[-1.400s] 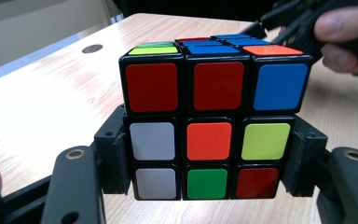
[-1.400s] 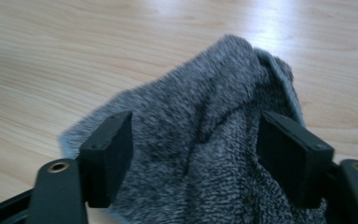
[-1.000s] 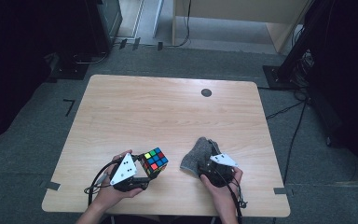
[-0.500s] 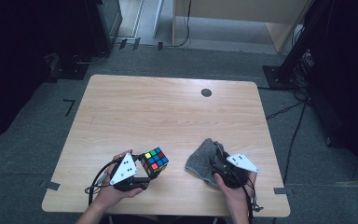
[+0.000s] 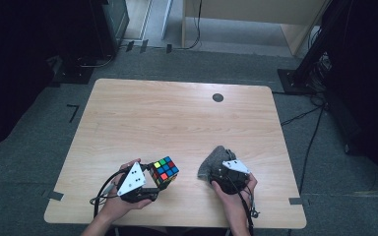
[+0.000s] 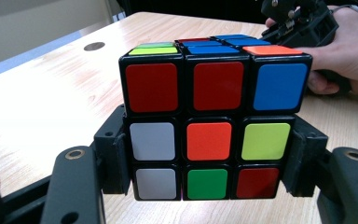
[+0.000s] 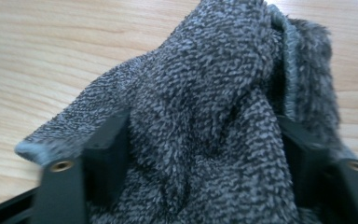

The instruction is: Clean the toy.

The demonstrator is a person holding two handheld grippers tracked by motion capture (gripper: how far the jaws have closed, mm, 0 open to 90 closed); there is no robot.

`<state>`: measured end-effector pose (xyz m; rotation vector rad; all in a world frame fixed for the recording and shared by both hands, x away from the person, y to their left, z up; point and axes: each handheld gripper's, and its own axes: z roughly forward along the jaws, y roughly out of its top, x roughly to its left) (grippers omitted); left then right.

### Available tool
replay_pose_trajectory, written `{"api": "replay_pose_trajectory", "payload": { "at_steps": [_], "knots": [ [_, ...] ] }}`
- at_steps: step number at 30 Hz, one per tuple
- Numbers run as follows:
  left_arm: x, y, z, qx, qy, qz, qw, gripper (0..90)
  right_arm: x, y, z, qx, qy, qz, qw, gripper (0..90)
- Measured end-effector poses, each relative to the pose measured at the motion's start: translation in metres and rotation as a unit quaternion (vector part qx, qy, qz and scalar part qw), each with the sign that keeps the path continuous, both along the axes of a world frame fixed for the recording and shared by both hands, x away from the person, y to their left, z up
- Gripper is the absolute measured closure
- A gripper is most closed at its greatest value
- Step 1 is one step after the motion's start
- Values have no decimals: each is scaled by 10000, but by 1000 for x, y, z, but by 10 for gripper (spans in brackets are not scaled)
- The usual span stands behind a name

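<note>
Fingers of the left gripper [image 6: 207,161] clamp a puzzle cube [image 6: 209,119] at the bench's [image 5: 177,113] near left. The right gripper [image 7: 205,154] grips a grey cloth [image 7: 214,116] to the cube's right, its fingers clamped on the bunched fabric.

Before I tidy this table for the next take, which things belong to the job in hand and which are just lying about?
In the job:
- scrambled multicoloured puzzle cube, clamped in the left tool
- fuzzy dark grey cloth, bunched between the right tool's jaws, which press on it

Lying about:
- small dark round disc, set in the pale wooden table near its far edge
</note>
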<state>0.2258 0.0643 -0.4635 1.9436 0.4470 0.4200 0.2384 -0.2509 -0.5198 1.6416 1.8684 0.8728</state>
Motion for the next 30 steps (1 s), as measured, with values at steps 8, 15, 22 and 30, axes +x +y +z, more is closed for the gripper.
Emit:
{"api": "replay_pose_trajectory", "payload": {
  "at_steps": [8, 15, 22, 30],
  "knots": [
    [-2, -2, -1, 121, -80, -12, 9999, 336, -12, -14, 11, 389, -533, 387, 9971, 716],
    [-8, -15, -7, 526, -227, -107, 9983, 336, -51, 24, 76, 1485, -1513, 1702, 9623, 715],
    [-17, -25, -3, 618, -362, -266, 9971, 337, -69, 76, 97, 1655, -1357, 2773, 9366, 703],
    [-14, -20, -2, 512, -266, -268, 9980, 338, -52, 47, 85, 1720, -1112, 2056, 9570, 703]
  ]
}}
